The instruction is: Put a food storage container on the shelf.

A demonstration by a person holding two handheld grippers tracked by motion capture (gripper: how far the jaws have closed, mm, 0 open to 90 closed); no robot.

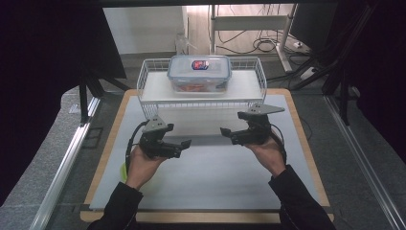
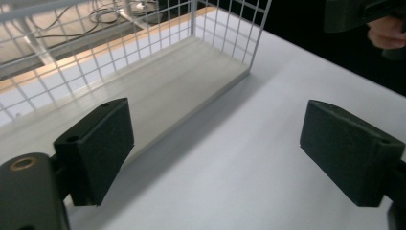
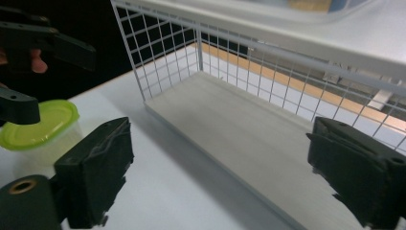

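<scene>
Both grippers hang over the white table mat (image 1: 206, 177), each held in one of the person's hands, their tips turned toward each other with a bare stretch of mat between them. The left gripper (image 1: 184, 143) has its jaws spread wide with nothing between them; in the left gripper view its pads (image 2: 98, 146) frame bare mat, with the lower shelf board (image 2: 158, 81) of the white wire rack (image 1: 201, 91) lying ahead and to the left. The right gripper (image 1: 224, 132) is likewise wide apart and empty; in the right gripper view its pads (image 3: 95, 167) straddle the rack's lower board (image 3: 239, 124), which runs ahead between them, the wire end wall (image 3: 163, 52) rising beyond. On the rack's upper shelf, beyond both grippers, sits a clear lidded food container (image 1: 199, 72) with a blue-rimmed lid and a dark label; its contents look reddish but are too blurred to tell. A small tub with a lime-green lid (image 3: 40, 124) stands on the mat off to the left of the right gripper's jaws, just by the left gripper (image 3: 19, 108) and hand.
</scene>
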